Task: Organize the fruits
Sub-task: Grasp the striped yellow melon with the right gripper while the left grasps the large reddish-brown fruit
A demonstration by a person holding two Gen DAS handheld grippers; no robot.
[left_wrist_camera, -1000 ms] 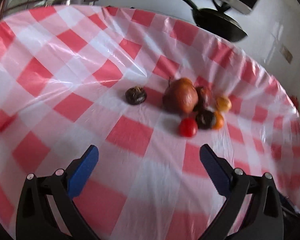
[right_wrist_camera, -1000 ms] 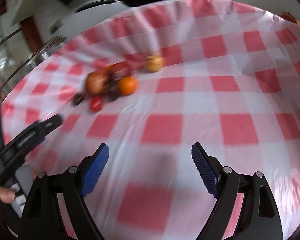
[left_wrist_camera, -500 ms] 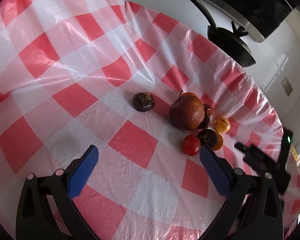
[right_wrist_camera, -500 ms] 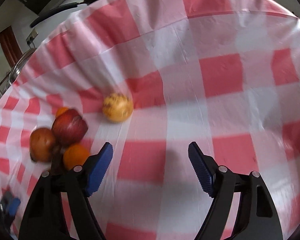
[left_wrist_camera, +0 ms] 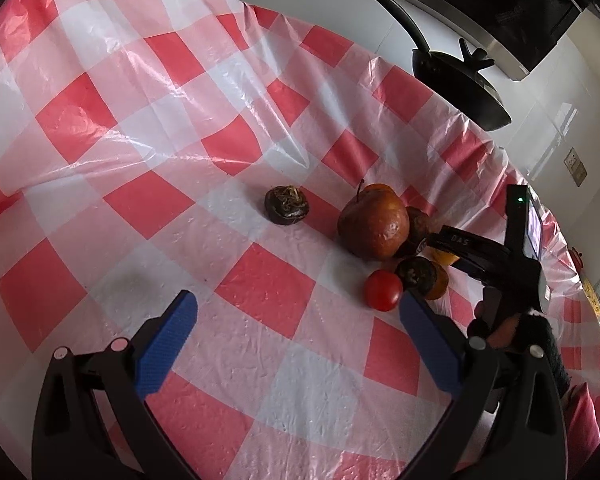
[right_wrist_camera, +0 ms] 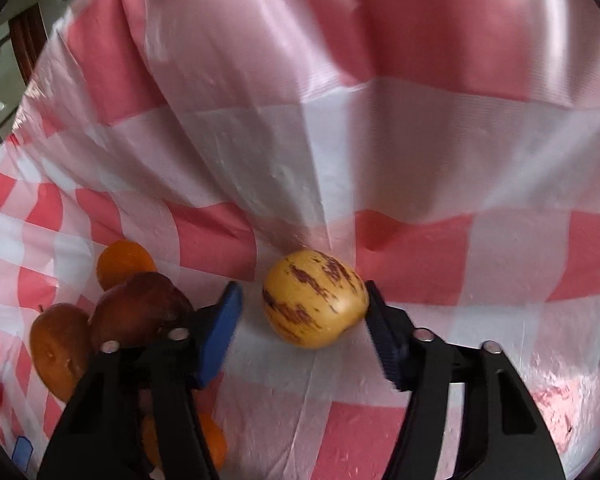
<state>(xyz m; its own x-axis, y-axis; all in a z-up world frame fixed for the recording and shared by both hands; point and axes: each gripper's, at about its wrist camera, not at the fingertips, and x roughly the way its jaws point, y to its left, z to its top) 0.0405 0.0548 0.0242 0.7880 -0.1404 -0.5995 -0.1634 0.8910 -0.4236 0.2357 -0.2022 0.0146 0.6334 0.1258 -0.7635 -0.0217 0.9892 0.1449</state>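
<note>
In the right wrist view a yellow fruit with brown streaks (right_wrist_camera: pixel 316 300) lies on the checked tablecloth (right_wrist_camera: pixel 380 160), between the jaws of my right gripper (right_wrist_camera: pixel 302 296). Those jaws are closing: the right pad touches the fruit and the left pad stands a small gap off. To its left huddle a dark red apple (right_wrist_camera: pixel 140 312), a brown apple (right_wrist_camera: pixel 60 344) and an orange (right_wrist_camera: pixel 124 256). My left gripper (left_wrist_camera: pixel 296 320) hovers open and empty over the cloth. Ahead of it lie the brown apple (left_wrist_camera: pixel 374 224), a red tomato (left_wrist_camera: pixel 383 290), a dark fruit (left_wrist_camera: pixel 416 274) and another dark fruit (left_wrist_camera: pixel 287 205) on its own.
A black frying pan (left_wrist_camera: pixel 460 80) sits beyond the table's far edge. The tablecloth is creased and drapes over the rim. A hand (left_wrist_camera: pixel 512 328) holds the right gripper's black body (left_wrist_camera: pixel 496 256) just right of the fruit pile.
My right gripper has swept in toward the fruit pile, its jaws have narrowed around the yellow fruit, and it has come into the left wrist view. The left gripper has rolled slightly and stayed in place.
</note>
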